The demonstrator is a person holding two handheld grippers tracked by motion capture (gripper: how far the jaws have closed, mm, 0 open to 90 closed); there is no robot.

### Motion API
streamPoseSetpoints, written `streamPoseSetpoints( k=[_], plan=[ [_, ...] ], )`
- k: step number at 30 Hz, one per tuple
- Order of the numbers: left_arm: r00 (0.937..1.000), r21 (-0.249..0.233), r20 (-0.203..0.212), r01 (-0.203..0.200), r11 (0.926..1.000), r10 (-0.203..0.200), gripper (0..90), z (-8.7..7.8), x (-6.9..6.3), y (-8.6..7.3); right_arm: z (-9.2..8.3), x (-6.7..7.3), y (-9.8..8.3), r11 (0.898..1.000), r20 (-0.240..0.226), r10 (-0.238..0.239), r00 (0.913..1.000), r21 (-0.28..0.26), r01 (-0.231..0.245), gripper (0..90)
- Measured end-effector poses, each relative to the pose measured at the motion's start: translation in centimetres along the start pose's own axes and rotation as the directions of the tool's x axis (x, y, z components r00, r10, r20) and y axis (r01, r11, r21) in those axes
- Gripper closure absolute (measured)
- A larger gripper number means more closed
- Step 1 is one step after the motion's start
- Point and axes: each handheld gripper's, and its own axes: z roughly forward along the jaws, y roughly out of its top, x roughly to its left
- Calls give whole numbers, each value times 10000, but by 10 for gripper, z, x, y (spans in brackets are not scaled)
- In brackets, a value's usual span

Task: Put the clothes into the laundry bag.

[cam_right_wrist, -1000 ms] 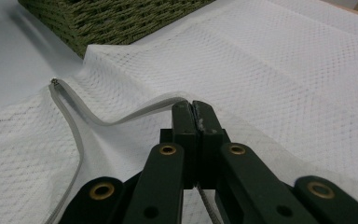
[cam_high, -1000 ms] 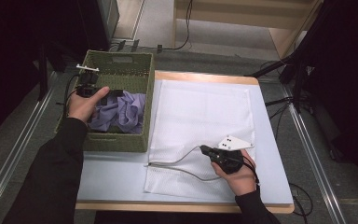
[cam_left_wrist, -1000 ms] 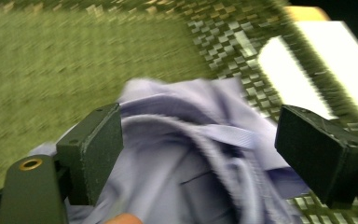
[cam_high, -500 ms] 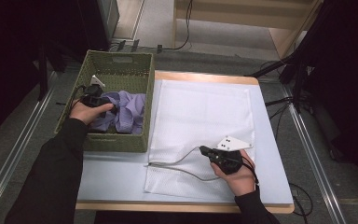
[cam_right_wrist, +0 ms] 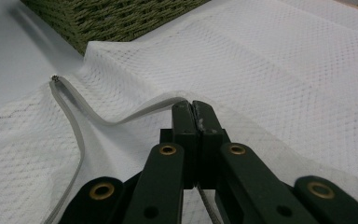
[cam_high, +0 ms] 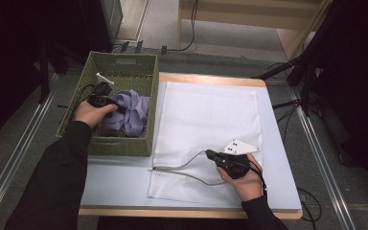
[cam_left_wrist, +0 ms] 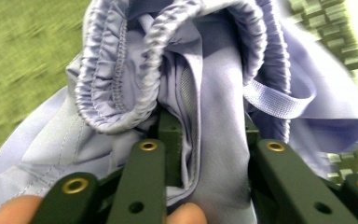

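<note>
Left gripper (cam_high: 117, 107) has just been closing on the lilac garment (cam_left_wrist: 214, 93) bunched in the green basket (cam_high: 124, 143) at the left, soft, light, best pinched at its elastic waistband, while the right gripper (cam_right_wrist: 192, 108), jaws together, pinches the white mesh bag's (cam_high: 206, 120) zip edge.

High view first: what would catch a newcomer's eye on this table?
The lilac garment bunched in the green woven basket at the table's left stands out. The left gripper reaches into it, and its jaws have just been closing with a fold of cloth between them. Beside the basket lies a big white mesh bag, where the right gripper, shut, pinches the bag's opening edge near the front.
</note>
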Motion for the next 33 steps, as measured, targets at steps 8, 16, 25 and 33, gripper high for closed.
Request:
streamPoseSetpoints(
  k=[8, 16, 25, 33],
  plan=[
    [9957, -137, 914, 177, 9997, -164, 408, 6, -13, 7, 2, 0, 0, 10000, -44, -13, 10000, 26, 13, 900],
    [9888, -159, 1490, -1, 9999, 25, 190, 11, -24, 11, 1, 0, 0, 10000, -46, -14, 10000, 31, 14, 900],
    [9982, 881, -523, -253, 9958, 300, 216, 34, -41, 14, 4, 2, -1, 9999, -55, -86, 9999, 118, 87, 900],
    [9882, 1234, -1170, -839, 9888, 985, 273, 48, -48, 11, 4, 1, -1, 9999, -84, -103, 9999, 107, 104, 900]
  ],
)
